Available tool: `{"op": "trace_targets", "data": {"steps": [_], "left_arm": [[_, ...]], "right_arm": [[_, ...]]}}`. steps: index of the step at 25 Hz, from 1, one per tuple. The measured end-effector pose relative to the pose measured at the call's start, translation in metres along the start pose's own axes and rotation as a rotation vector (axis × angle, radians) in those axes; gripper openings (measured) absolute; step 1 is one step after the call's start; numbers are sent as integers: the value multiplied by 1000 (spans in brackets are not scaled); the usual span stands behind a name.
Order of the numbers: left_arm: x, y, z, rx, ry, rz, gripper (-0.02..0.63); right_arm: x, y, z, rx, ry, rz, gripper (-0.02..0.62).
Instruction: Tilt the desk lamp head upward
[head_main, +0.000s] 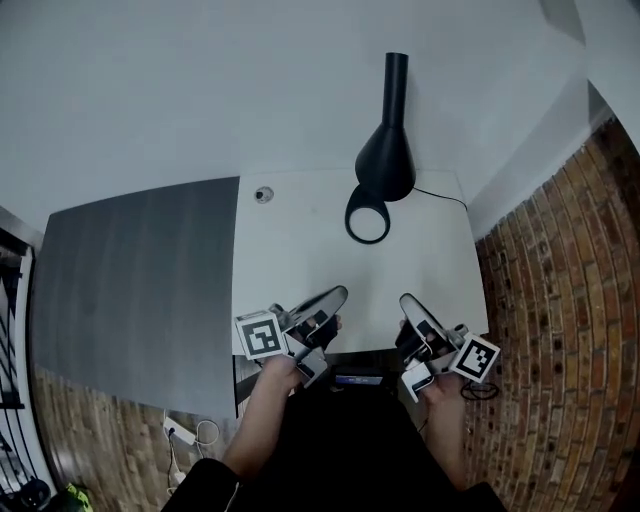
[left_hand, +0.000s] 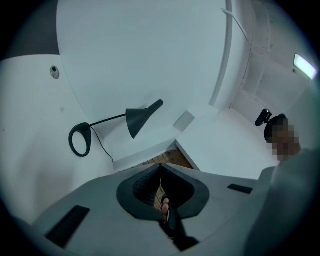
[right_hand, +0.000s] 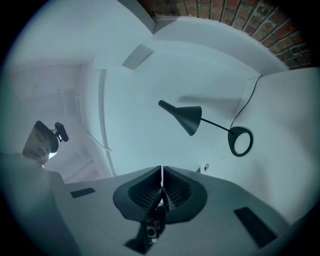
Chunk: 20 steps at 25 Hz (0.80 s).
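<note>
You're working at a white desk (head_main: 300, 260) set against a plain white wall, with brick flooring to the right and a grey panel to the left.

In the head view, the desk lamp (head_main: 385, 160) is standing at the far edge of the desk, right of centre. Its ring base (head_main: 367, 218) is lying flat and its cord (head_main: 440, 196) is trailing off to the right. You're holding the left gripper (head_main: 335, 298) and right gripper (head_main: 408, 303) over the near edge, both well apart from the lamp.

In the left gripper view, the jaws are pressing together with nothing between them. The lamp head (left_hand: 139, 118) is sitting far ahead, its opening facing downward (so the tilt is not yet done).

In the right gripper view, those jaws are likewise meeting along one thin seam, pinching nothing, and the lamp is hanging ahead and to the right.

Watch for two things. Arriving with the jaws together, you'd be nudging the cone rather than gripping it, and it could slip off. The ring base looks light, so lifting the head without the other gripper bracing it may be dragging or tipping the whole lamp, or tugging the cord.
</note>
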<state>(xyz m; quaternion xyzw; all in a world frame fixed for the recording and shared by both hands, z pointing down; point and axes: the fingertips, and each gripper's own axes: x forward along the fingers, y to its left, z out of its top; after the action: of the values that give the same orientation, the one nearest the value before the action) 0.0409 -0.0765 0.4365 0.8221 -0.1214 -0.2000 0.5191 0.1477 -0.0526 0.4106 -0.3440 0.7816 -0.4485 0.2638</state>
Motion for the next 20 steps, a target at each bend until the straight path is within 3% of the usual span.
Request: {"op": "trace_targets", "data": {"steps": [12, 20], "left_arm": [[50, 3, -24, 111, -21, 170, 11], [63, 6, -37, 73, -42, 201, 11]], "right_arm": [[-29, -42, 47, 104, 57, 99, 15], [-40, -60, 63, 163, 57, 141, 15]]}}
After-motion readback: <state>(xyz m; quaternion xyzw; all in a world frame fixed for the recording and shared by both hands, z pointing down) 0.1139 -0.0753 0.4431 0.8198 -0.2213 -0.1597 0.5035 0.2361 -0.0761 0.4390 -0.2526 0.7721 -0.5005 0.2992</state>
